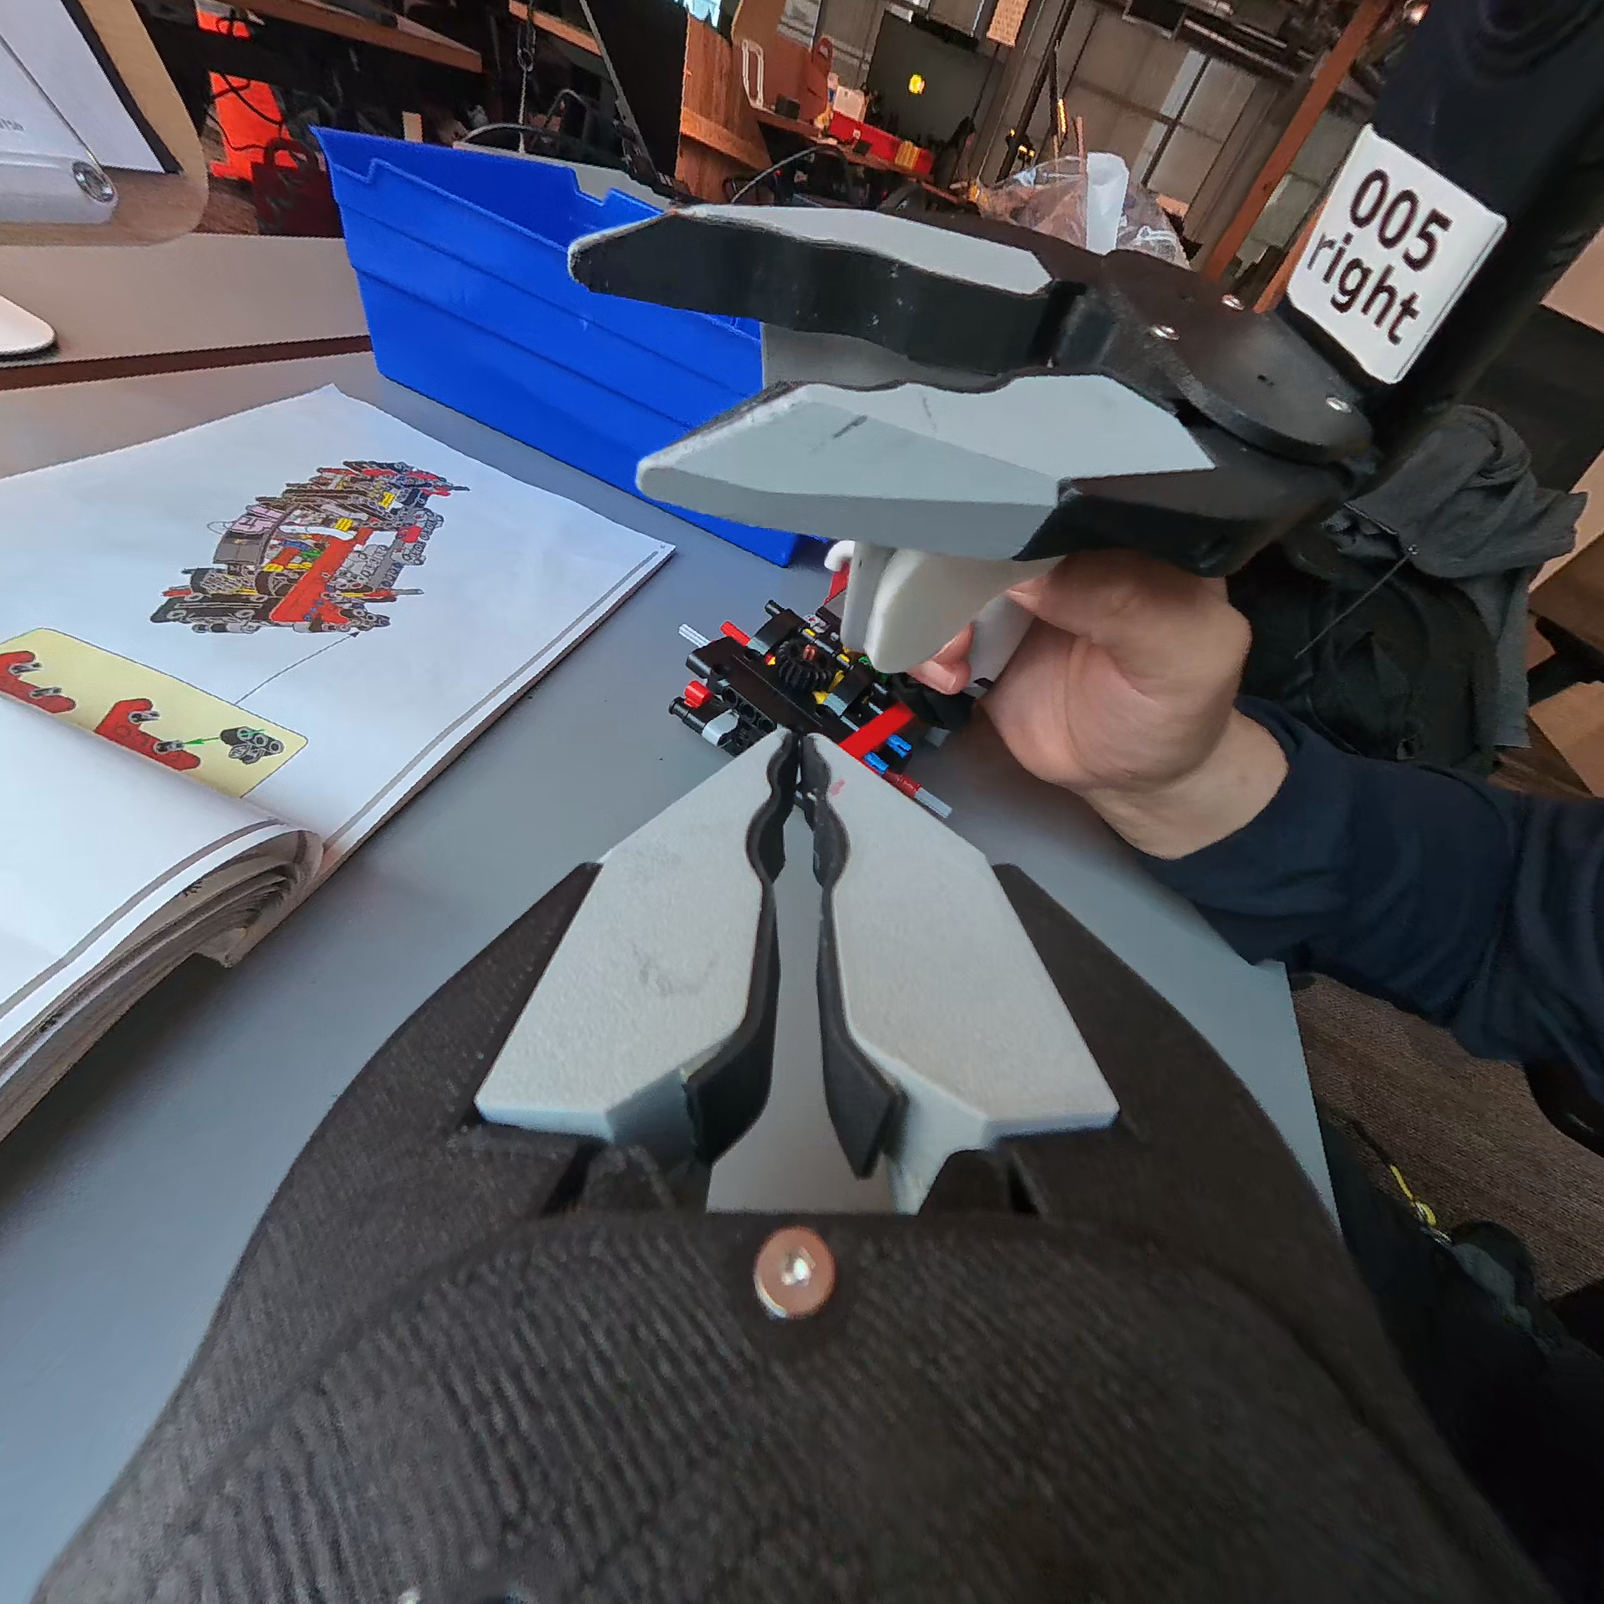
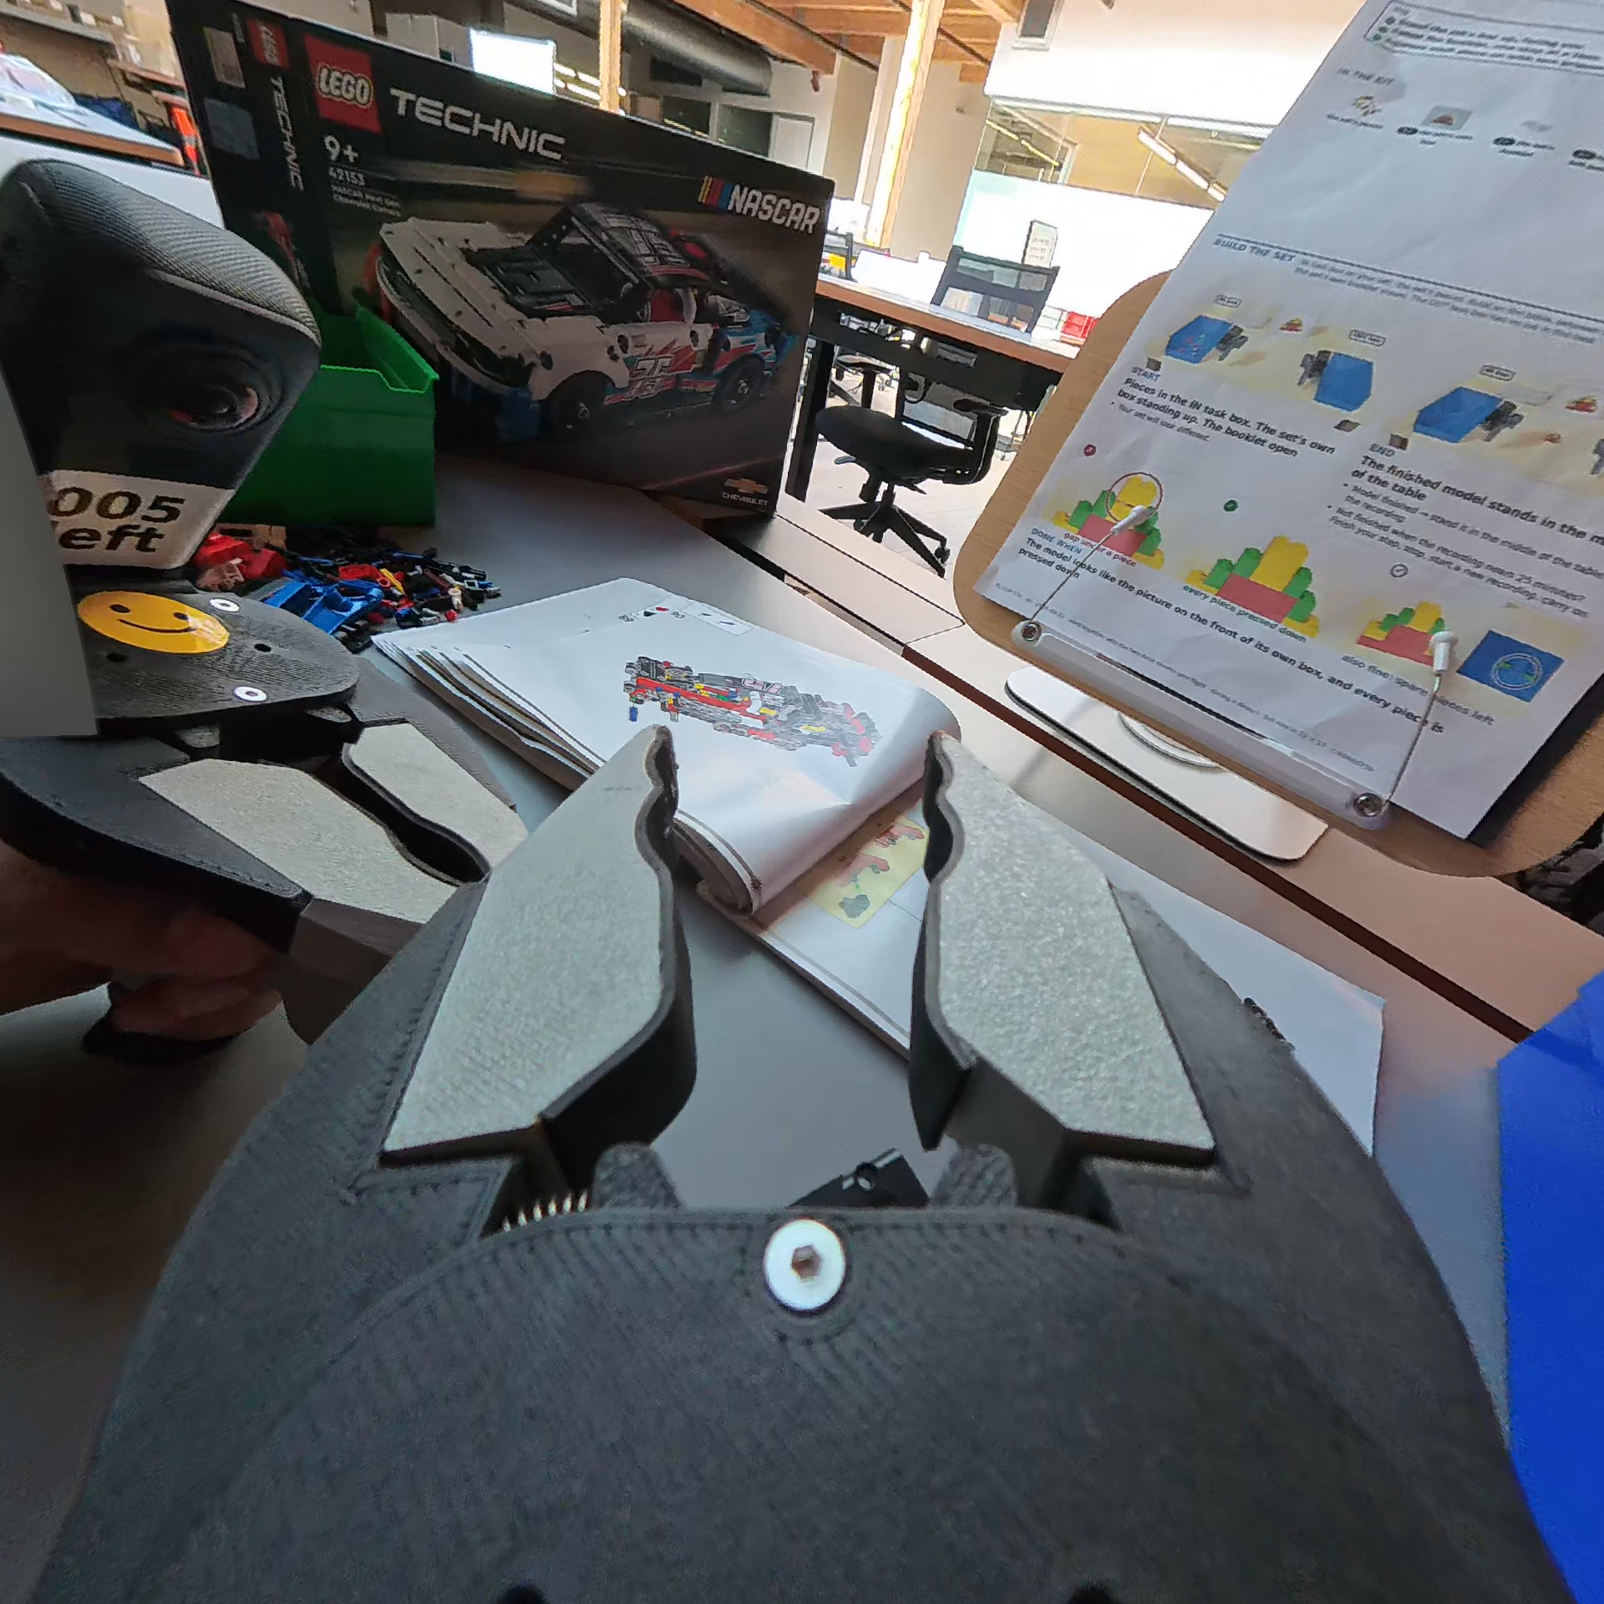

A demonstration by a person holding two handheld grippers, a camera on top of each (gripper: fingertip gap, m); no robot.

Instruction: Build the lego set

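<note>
Nearby, blue bin [image 1: 486,286] behind open booklet [image 1: 286,608] (right claw [image 1: 608,364] above).

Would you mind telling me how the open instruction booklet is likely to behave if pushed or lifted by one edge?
The booklet would probably flop: its thin pages already curl. On the smooth grey table it would likely slide easily. The loose, fanned pages may shift or turn.

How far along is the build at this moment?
Done: a small black-and-red assembly sits on the table. In hand: nothing visibly held; left gripper shut at the assembly's edge, right gripper open above the booklet. Left: a pile of loose pieces.
</note>
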